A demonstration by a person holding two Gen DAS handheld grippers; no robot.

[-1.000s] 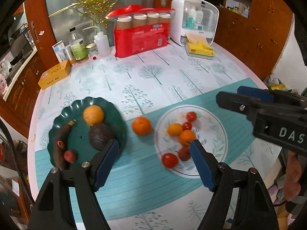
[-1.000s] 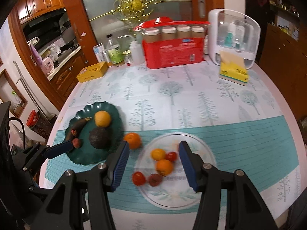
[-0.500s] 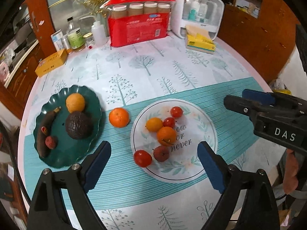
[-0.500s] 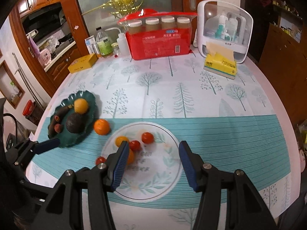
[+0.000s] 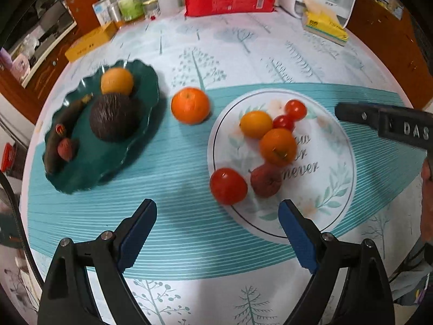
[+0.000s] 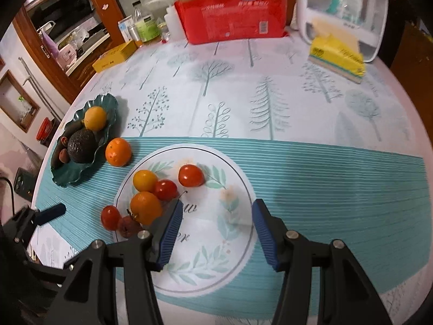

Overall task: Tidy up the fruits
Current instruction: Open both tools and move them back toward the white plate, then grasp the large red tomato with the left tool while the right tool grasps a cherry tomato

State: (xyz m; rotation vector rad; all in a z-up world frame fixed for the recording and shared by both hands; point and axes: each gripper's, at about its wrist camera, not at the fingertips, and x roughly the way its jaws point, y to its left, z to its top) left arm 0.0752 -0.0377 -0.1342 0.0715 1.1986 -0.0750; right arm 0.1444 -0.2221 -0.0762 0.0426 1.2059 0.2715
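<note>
Both grippers are hanging over the table with nothing in them. Left gripper (image 5: 217, 233) is sitting at the bottom centre of its view, jaws spread wide. Right gripper (image 6: 215, 233) is also gaping, hovering over the white plate (image 6: 216, 279).

Fruit layout, left view: green dish (image 5: 116, 168) at centre left is carrying a yellow-orange fruit (image 5: 117, 80), a dark avocado (image 5: 113, 116), a dark long fruit along its left rim, and a small reddish one. A loose orange (image 5: 190, 105) is lying on the cloth between dish and plate, touching neither. White plate (image 5: 333, 189) at centre right is holding a cluster of small oranges and tomatoes. One big tomato (image 5: 228, 186) is sitting right at the plate's left rim.

Risks, my read:
- Round fruit rolling if nudged; the loose orange has open cloth around it.
- Rim tomato slipping off the plate if a finger is brushing it.
- Cluster is tight, so a wide jaw going for one piece is likely shoving its neighbours.
- Tomatoes are soft; hard squeeze = bruising.
- Frames are motion-blurred, so aim may be off.
</note>
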